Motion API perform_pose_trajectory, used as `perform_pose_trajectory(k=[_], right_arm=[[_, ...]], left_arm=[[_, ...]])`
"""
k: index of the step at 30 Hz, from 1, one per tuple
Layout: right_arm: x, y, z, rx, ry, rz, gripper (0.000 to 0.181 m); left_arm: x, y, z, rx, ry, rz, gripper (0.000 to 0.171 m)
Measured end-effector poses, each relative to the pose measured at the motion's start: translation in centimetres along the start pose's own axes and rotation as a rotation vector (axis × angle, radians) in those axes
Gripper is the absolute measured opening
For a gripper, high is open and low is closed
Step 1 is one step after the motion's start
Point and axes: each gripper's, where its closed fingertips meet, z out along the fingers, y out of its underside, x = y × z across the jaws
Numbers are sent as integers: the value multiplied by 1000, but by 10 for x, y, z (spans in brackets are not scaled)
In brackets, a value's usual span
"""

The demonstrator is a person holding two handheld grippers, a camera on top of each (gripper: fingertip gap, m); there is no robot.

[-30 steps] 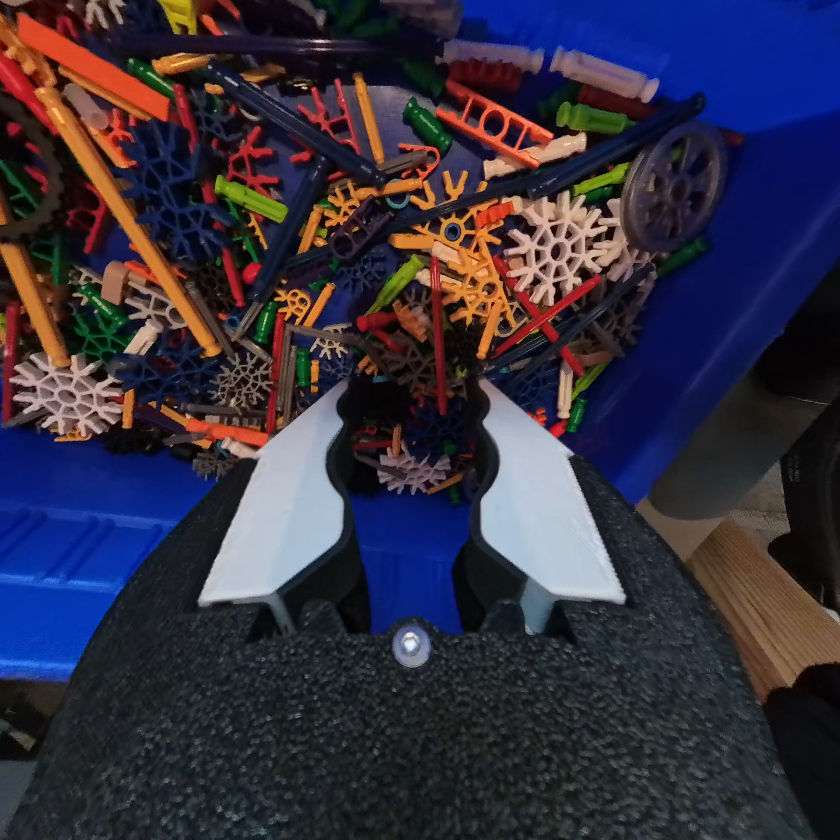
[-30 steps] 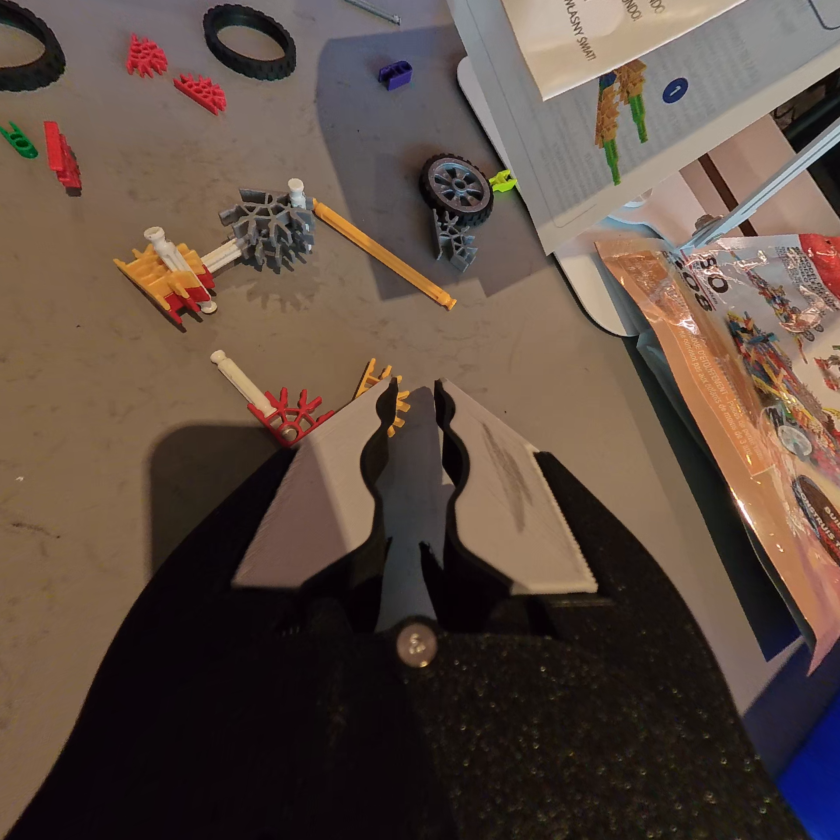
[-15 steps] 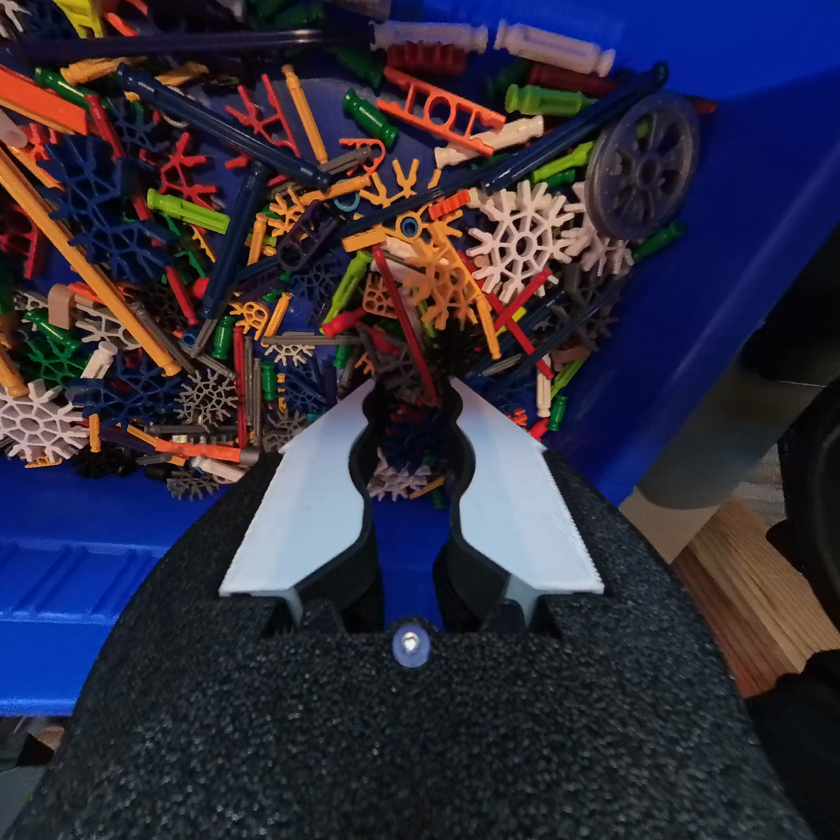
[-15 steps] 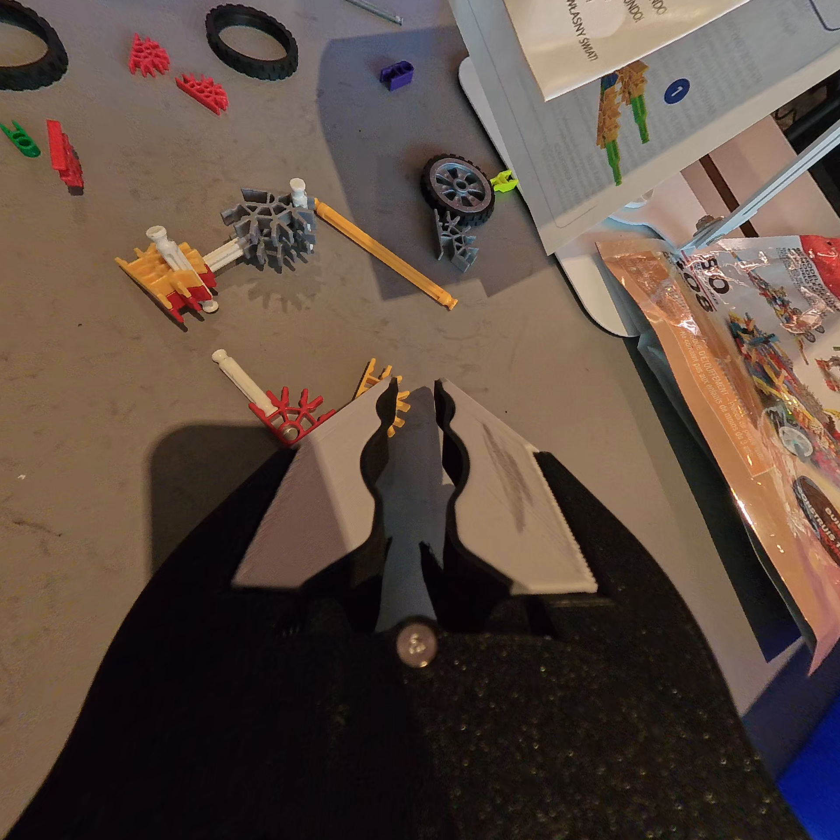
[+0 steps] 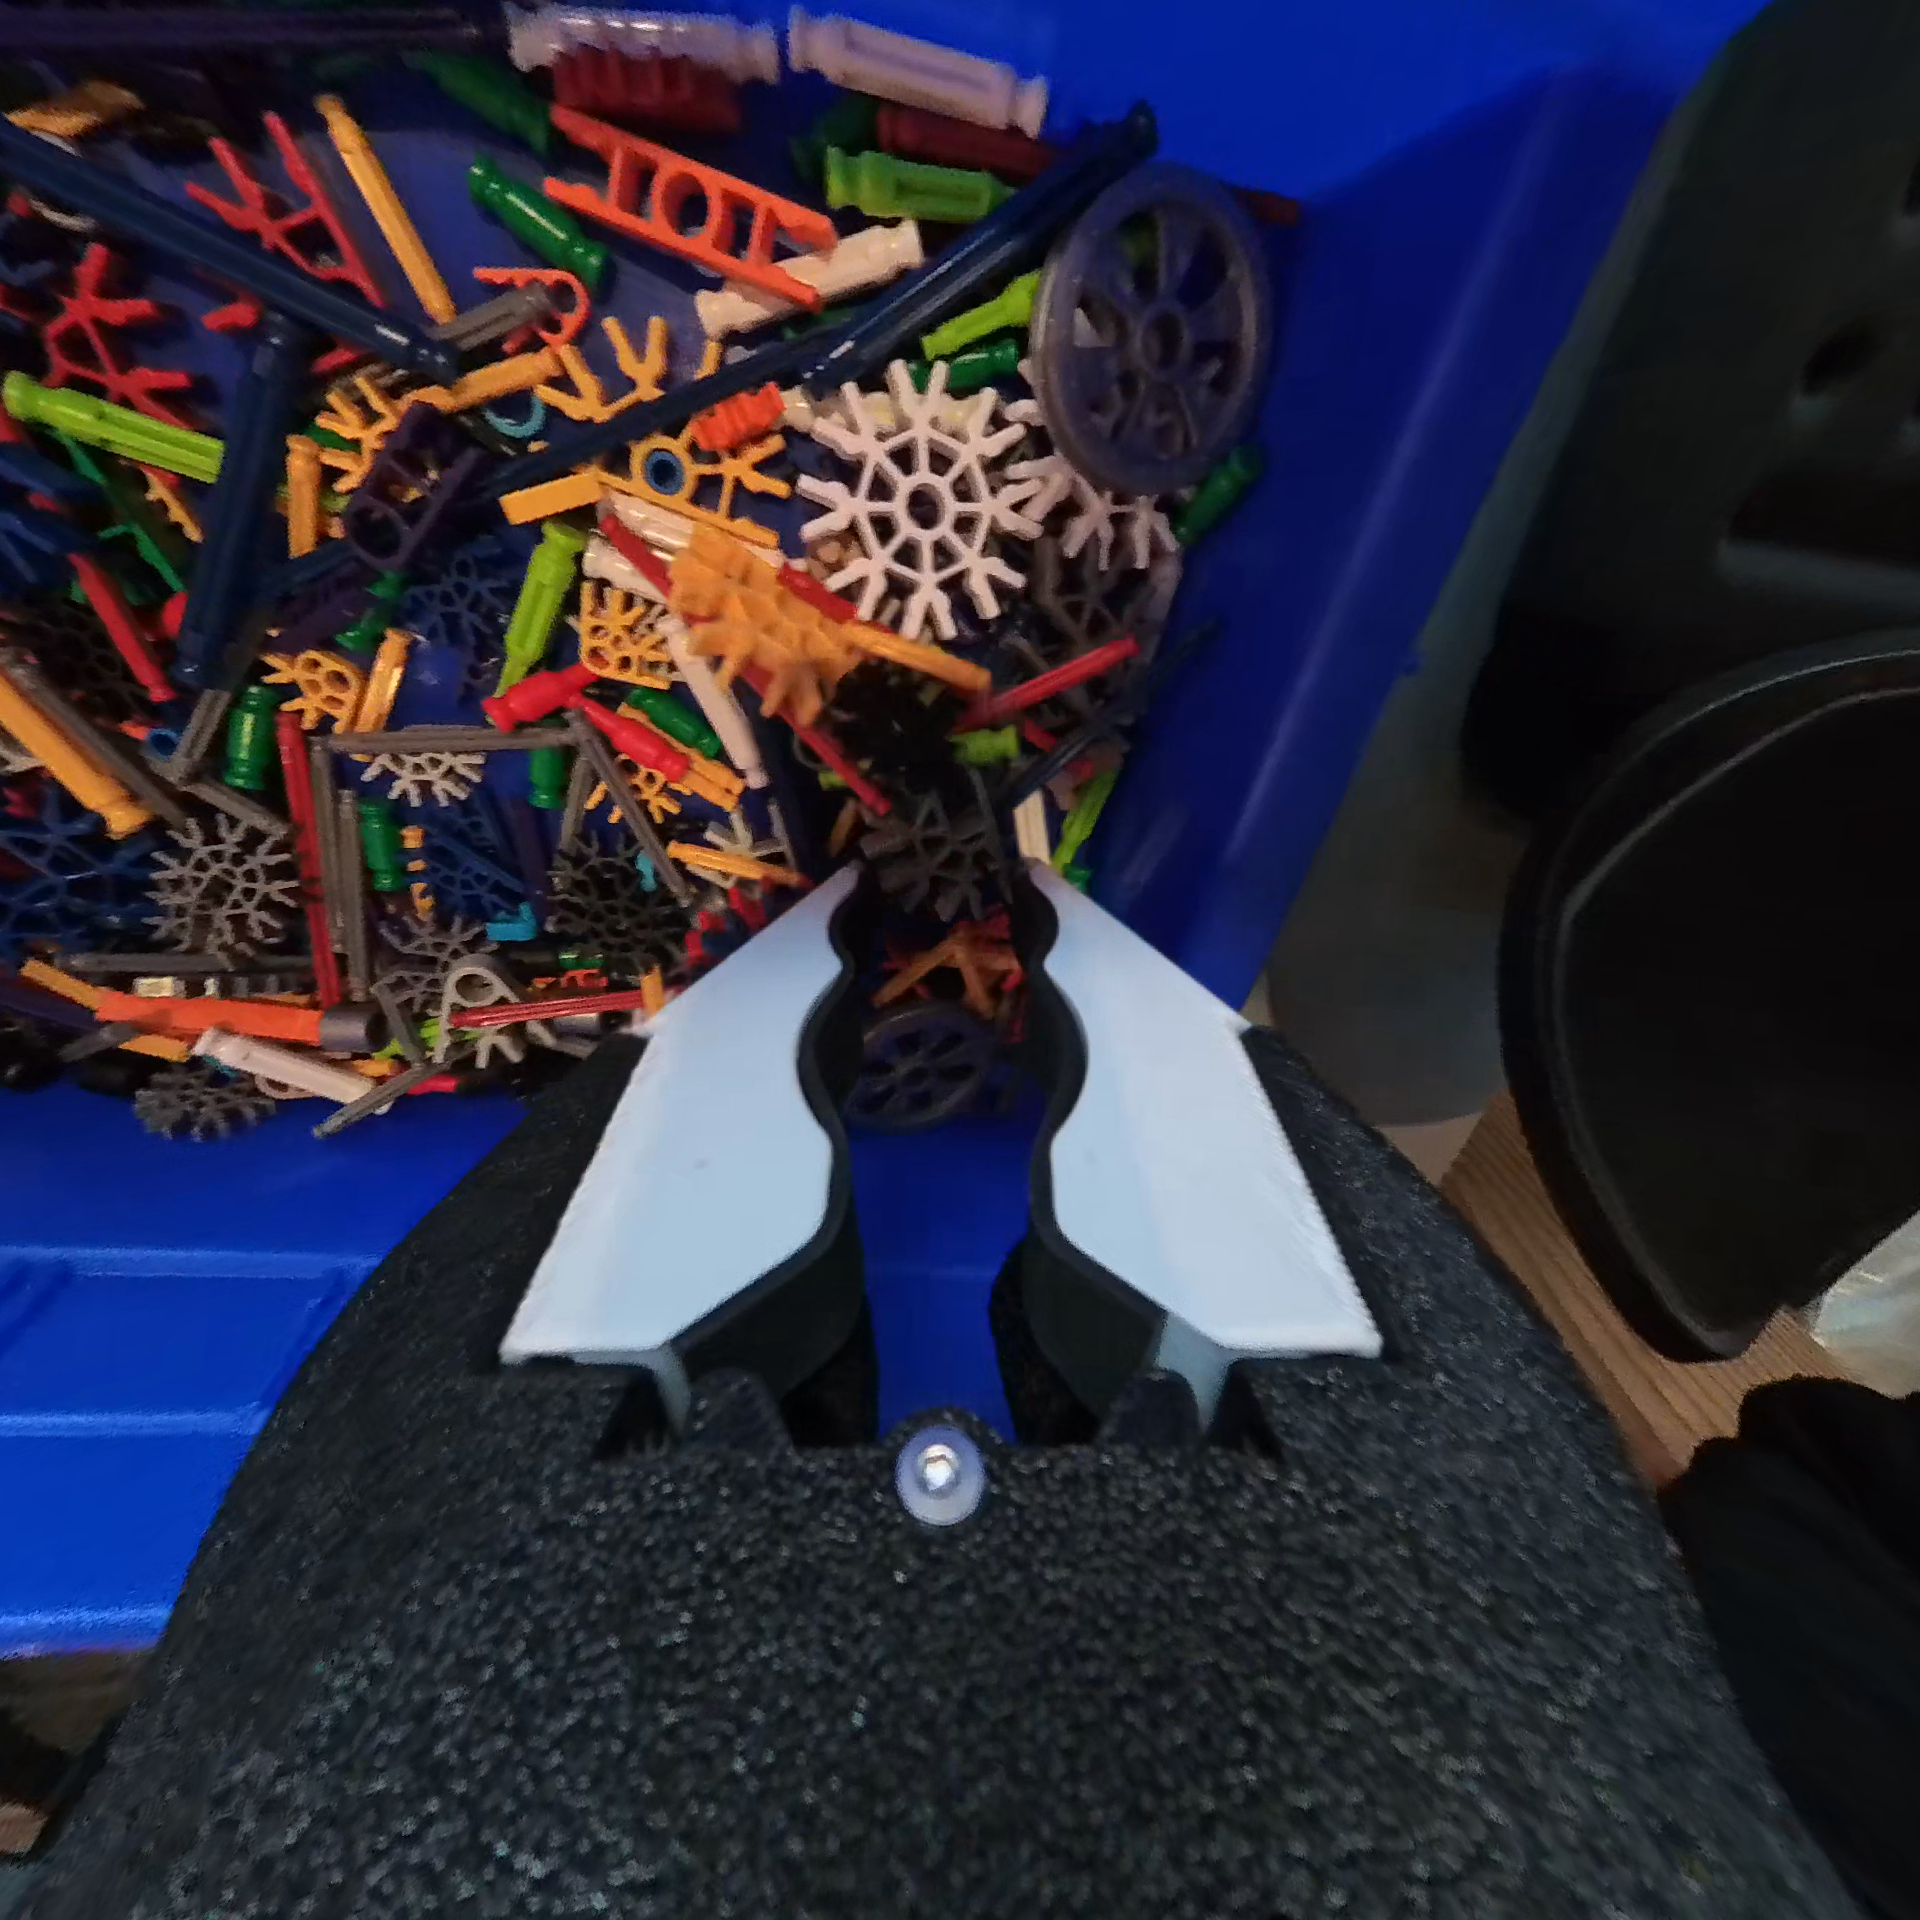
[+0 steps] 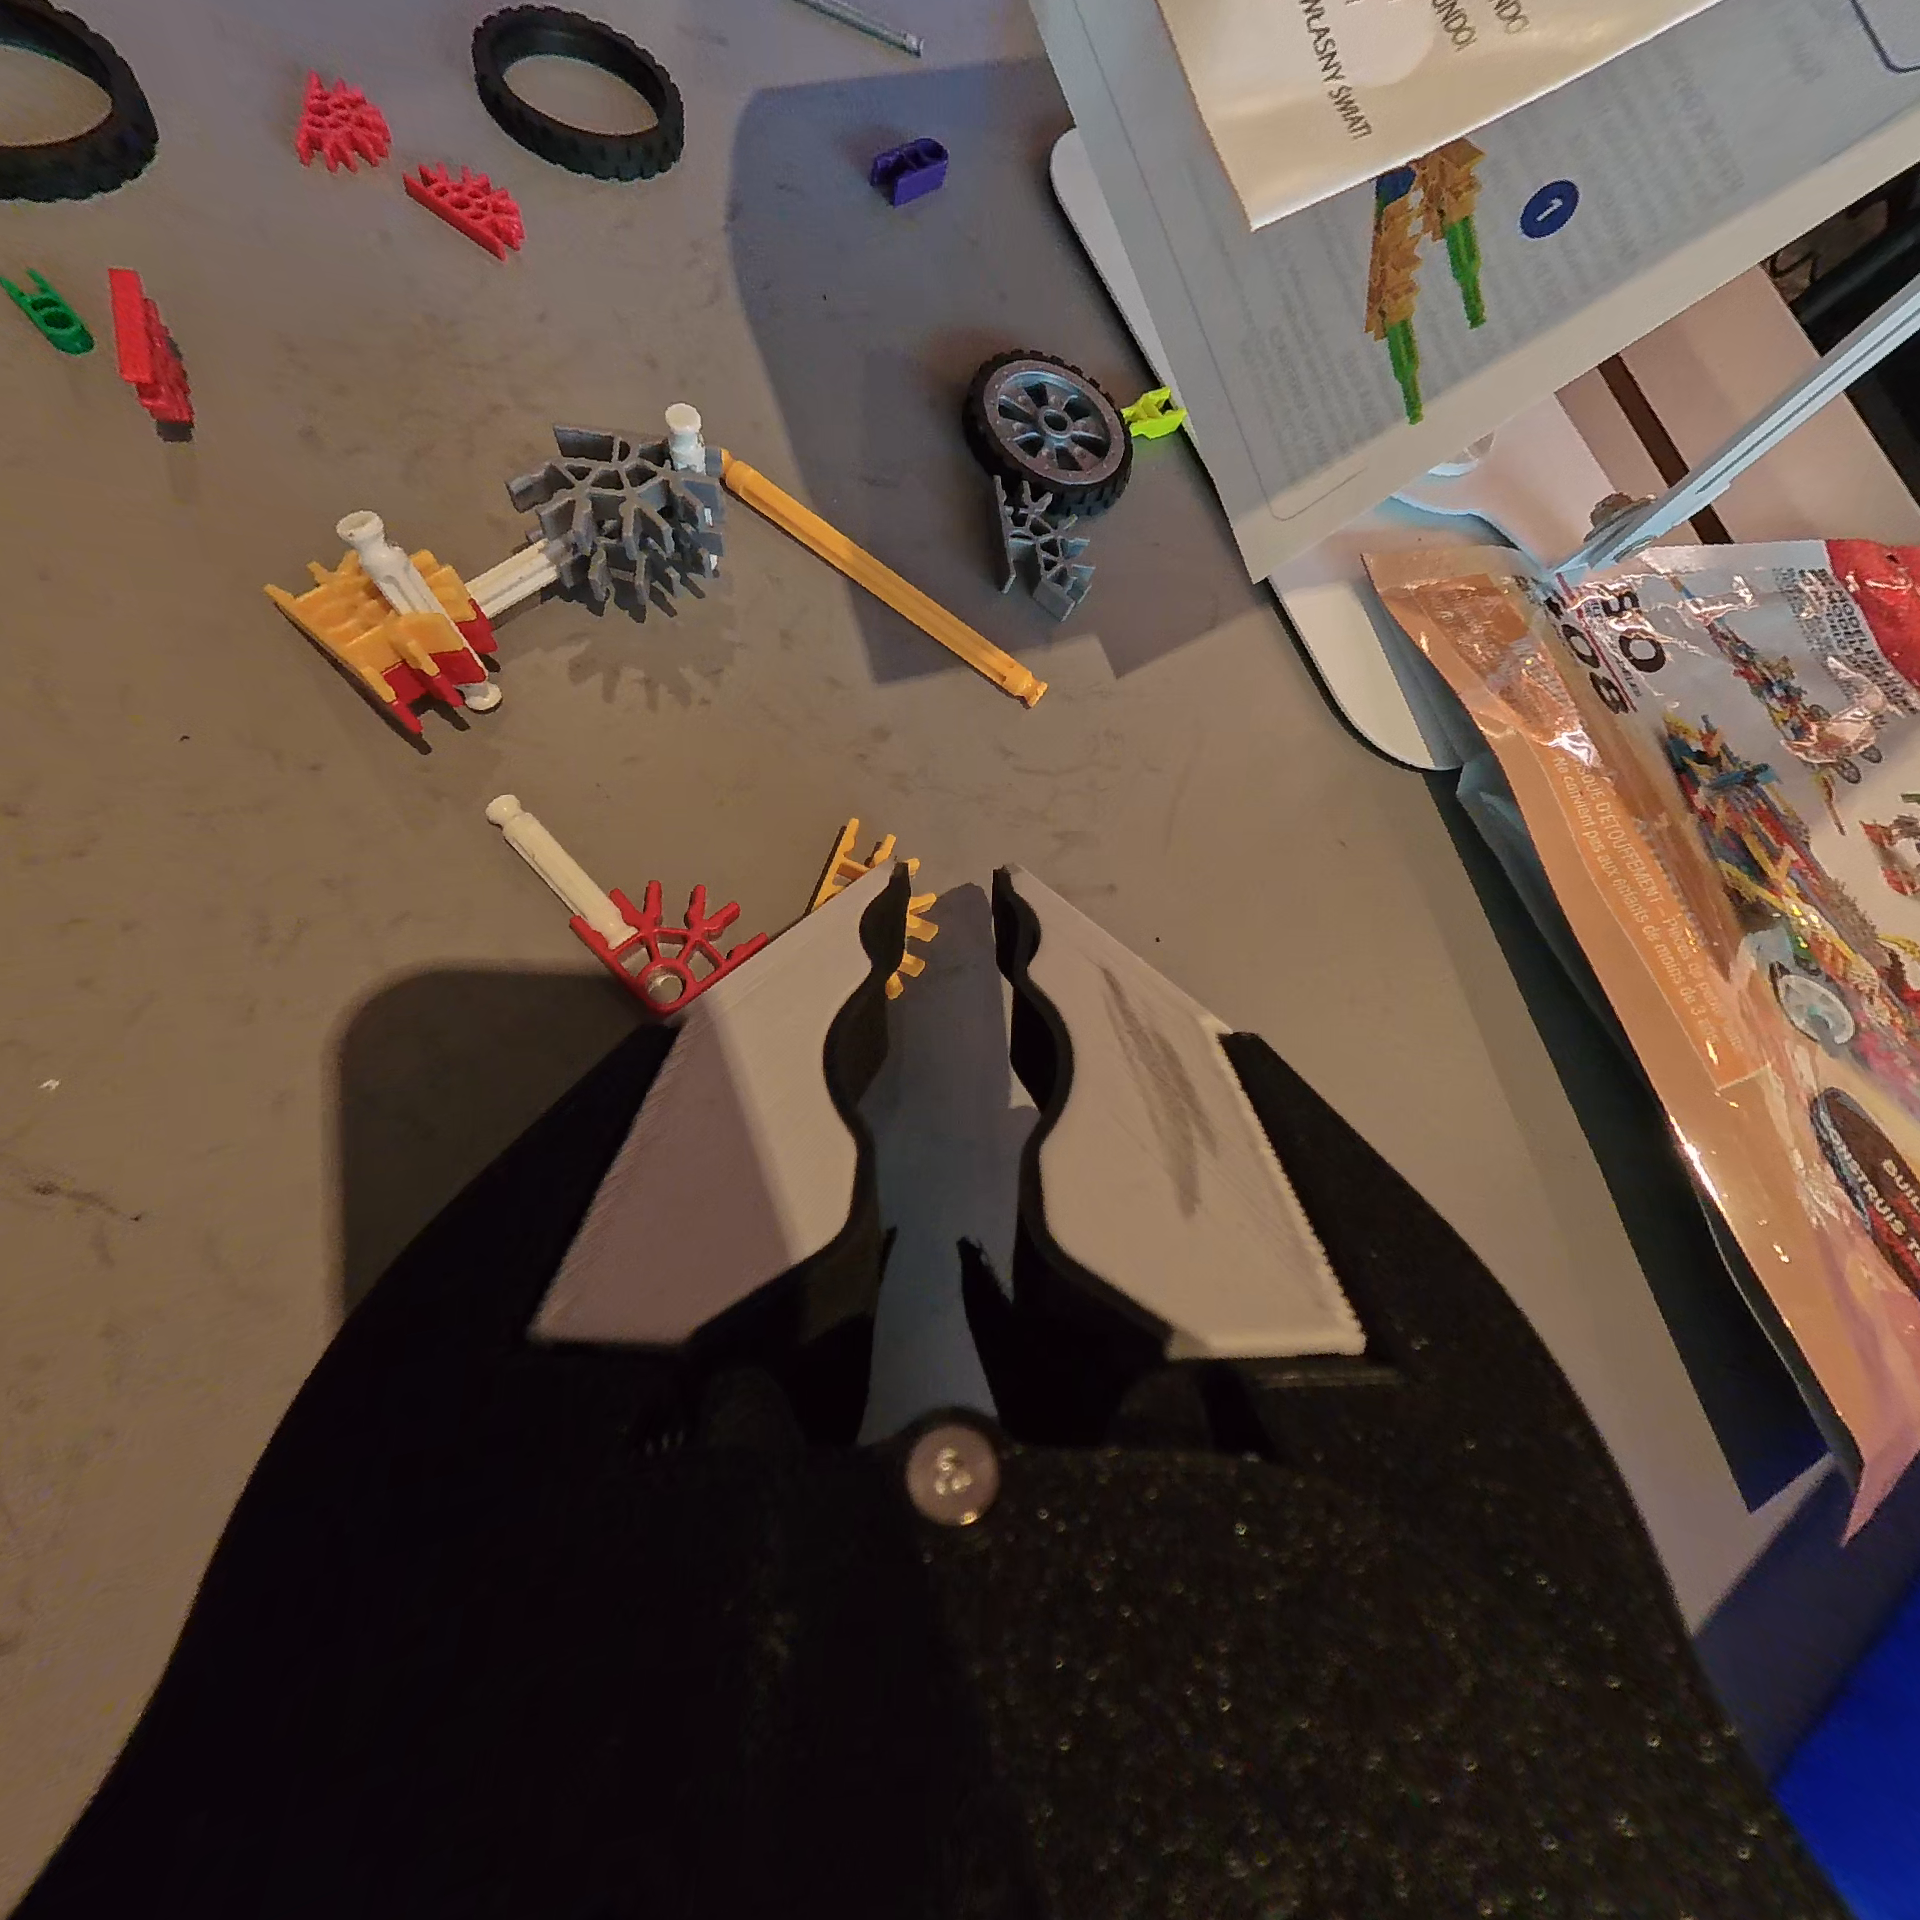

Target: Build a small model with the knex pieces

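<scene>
In the left wrist view, my left gripper (image 5: 943,878) is open inside a blue bin (image 5: 1351,520) heaped with plastic rods and connectors. Its tips stand on either side of a dark grey snowflake connector (image 5: 935,842); I cannot tell whether they touch it. A small dark wheel (image 5: 920,1065) lies below, between the fingers. In the right wrist view, my right gripper (image 6: 948,883) hangs over a grey table (image 6: 208,935), jaws a narrow gap apart and empty. A yellow connector (image 6: 862,862) lies partly hidden under its left finger. A red connector (image 6: 665,935) on a white rod (image 6: 545,857) lies just to its left.
On the table are a yellow, red and grey assembly (image 6: 520,561), a yellow rod (image 6: 883,582), a small wheel (image 6: 1051,426), a black tyre (image 6: 577,88), a booklet (image 6: 1455,260) and a plastic bag (image 6: 1714,883). A black round object (image 5: 1714,987) stands right of the bin. Spacing between my two grippers at the tips: around 45 centimetres.
My left gripper narrowed its jaws and moved right across the pile, leaving the red rod for the dark grey connector. The right gripper has not moved.
</scene>
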Motion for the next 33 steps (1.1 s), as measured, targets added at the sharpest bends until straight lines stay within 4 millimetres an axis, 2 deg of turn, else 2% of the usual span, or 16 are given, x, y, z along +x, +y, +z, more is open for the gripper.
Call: perform_pose_trajectory(k=[3, 7, 14, 18, 24, 28, 33], right_arm=[[0, 0, 0, 0, 0, -1, 15], [0, 0, 0, 1, -1, -1, 15], [0, 0, 0, 1, -1, -2, 15], [0, 0, -1, 1, -1, -3, 15], [0, 1, -1, 0, -2, -2, 15], [-1, 1, -1, 1, -2, -4, 15], [-1, 1, -1, 0, -2, -5, 15]], left_arm=[[6, 2, 2, 1, 31, -1, 24], [3, 1, 0, 27, 13, -15, 30], [-22, -1, -16, 88, -73, -69, 28], [-35, 5, -14, 44, -100, -83, 27], [-42, 16, -3, -38, -99, -87, 35], [-36, 16, 2, -44, -71, -75, 27], [-31, 14, -5, -11, -83, -73, 12]])
